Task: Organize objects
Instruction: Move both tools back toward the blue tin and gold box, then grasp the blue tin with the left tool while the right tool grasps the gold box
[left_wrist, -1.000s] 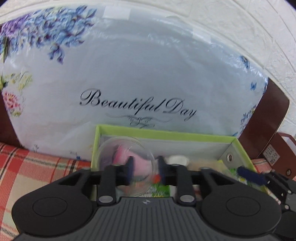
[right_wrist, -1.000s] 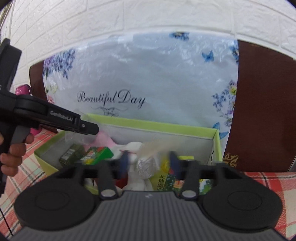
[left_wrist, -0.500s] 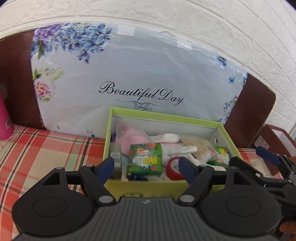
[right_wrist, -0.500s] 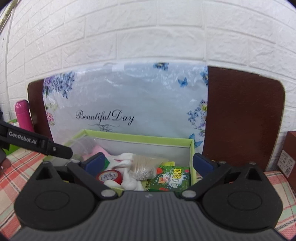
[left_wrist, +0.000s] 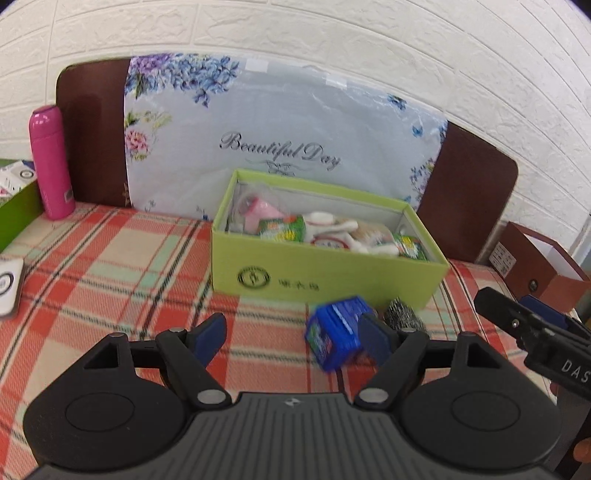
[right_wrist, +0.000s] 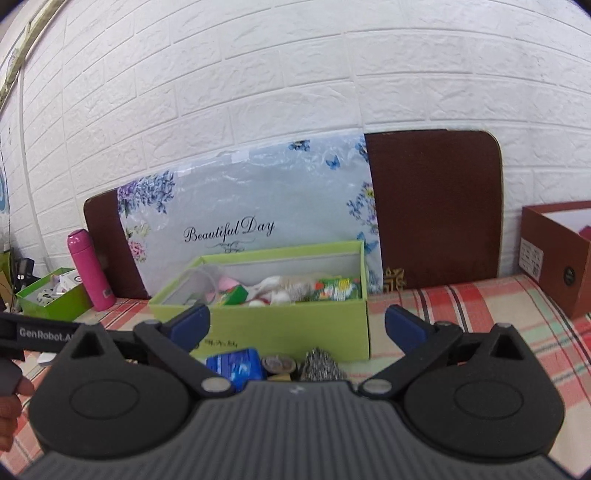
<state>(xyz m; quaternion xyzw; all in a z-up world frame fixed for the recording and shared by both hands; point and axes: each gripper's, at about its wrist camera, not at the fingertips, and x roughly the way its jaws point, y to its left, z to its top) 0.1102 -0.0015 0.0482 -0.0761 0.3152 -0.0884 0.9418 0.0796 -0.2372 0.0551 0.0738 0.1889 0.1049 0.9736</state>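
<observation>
both claws hang spread and empty over the plaid cloth (left_wrist: 110, 266), short of the green box (left_wrist: 332, 273) that already holds packets and soft toys. the left claw (left_wrist: 291, 332) has the blue packet (left_wrist: 334, 341) just inside its right finger, not pinched. the right claw (right_wrist: 297, 325) looks down on that blue packet (right_wrist: 236, 363), a round tin (right_wrist: 279, 365) and a steel scourer (right_wrist: 321, 363), lined up below it against the box's front wall. judged step: between drops, choosing the next loose item. the next move calls for lowering one claw around an item, closing, then lifting it over the rim ahead.
</observation>
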